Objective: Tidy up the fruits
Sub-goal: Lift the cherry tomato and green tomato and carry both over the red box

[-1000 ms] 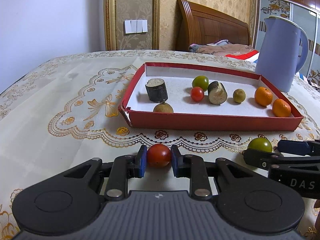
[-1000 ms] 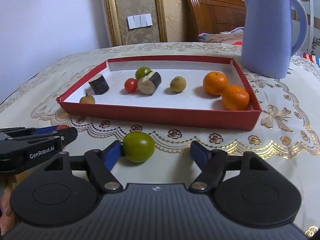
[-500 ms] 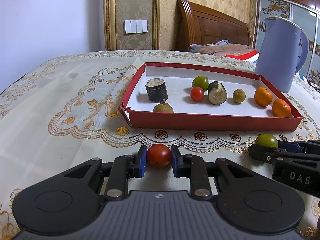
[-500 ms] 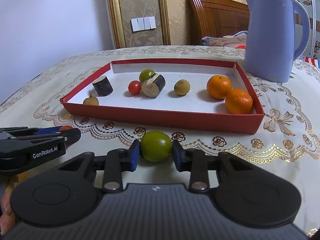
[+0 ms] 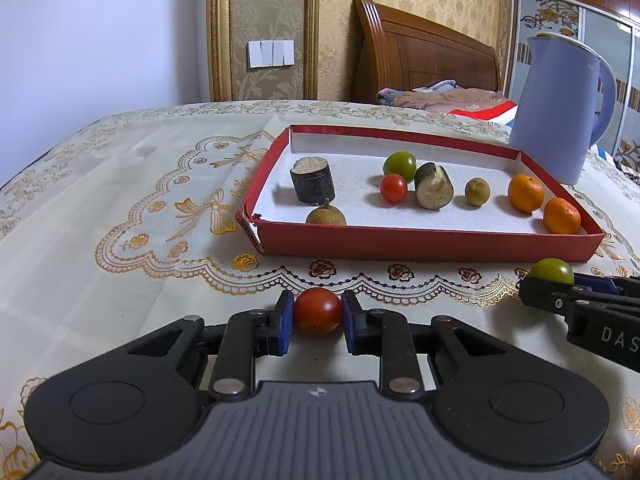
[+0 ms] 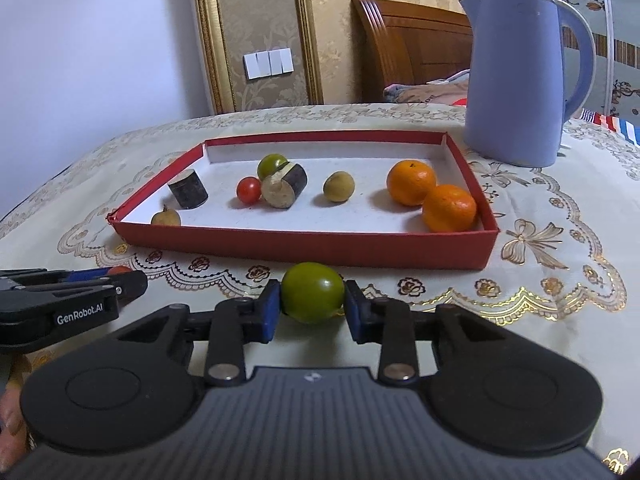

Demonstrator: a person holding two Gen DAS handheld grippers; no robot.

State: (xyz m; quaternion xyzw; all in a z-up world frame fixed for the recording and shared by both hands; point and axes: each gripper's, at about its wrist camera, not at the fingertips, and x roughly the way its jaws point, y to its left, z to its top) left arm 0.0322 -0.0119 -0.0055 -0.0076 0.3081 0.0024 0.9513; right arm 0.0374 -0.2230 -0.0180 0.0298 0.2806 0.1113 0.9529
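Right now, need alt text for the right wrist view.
The right gripper is shut on a green tomato on the tablecloth, just in front of a red tray. The tray holds two oranges, a red tomato and other small fruits; a blue kettle stands behind it.

Red tomato (image 5: 317,311) and green tomato (image 6: 312,297) on tablecloth, near red tray (image 6: 304,246).

Glossy red tomato (image 5: 317,311), matt cardboard tray (image 5: 420,243), embroidered cloth tablecloth (image 5: 120,200), smooth plastic jug (image 6: 516,80).

Red tray wall (image 6: 304,246) blocks straight ahead.
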